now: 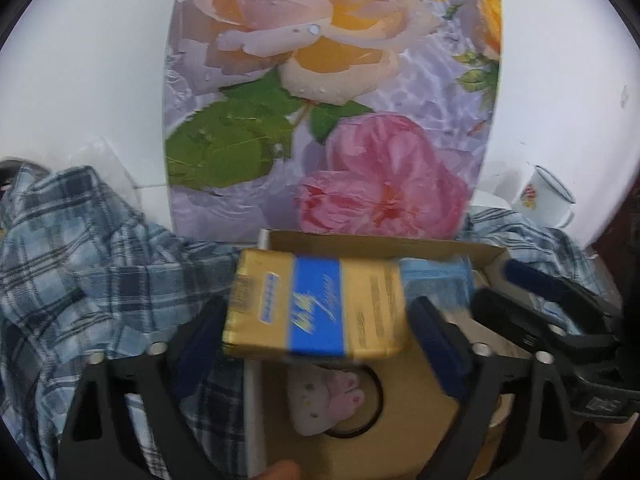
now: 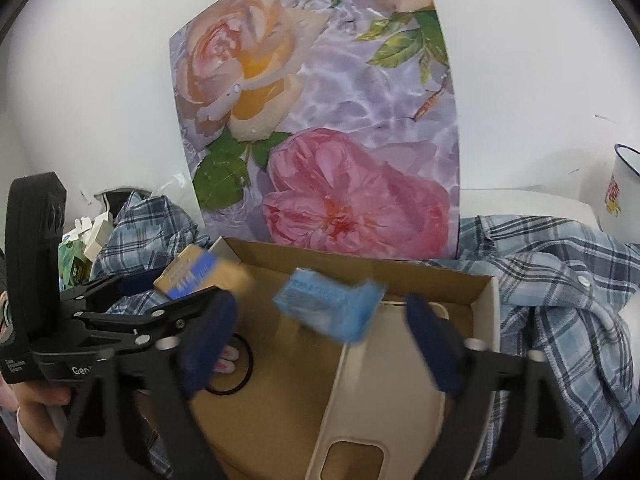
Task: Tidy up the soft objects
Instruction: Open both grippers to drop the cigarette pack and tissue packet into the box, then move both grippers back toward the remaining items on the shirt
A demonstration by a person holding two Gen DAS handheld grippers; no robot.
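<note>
A gold and blue tissue pack [image 1: 316, 308] sits between the wide fingers of my left gripper [image 1: 320, 344], blurred, above the left rim of an open cardboard box [image 1: 360, 240]; neither pad clearly touches it. It also shows in the right wrist view [image 2: 196, 272]. A light blue tissue pack [image 2: 328, 308] hangs blurred over the box [image 2: 360, 264] ahead of my open right gripper [image 2: 320, 332], apart from both pads. A pink and white soft toy [image 1: 328, 404] lies in the box by a black ring [image 2: 240, 364].
A blue plaid shirt [image 1: 80, 264] is bunched around the box on both sides [image 2: 560, 280]. A floral board [image 1: 332, 96] leans on the white wall behind. A white enamel mug [image 2: 624, 192] stands at the right. A cream phone case [image 2: 380, 392] lies in the box.
</note>
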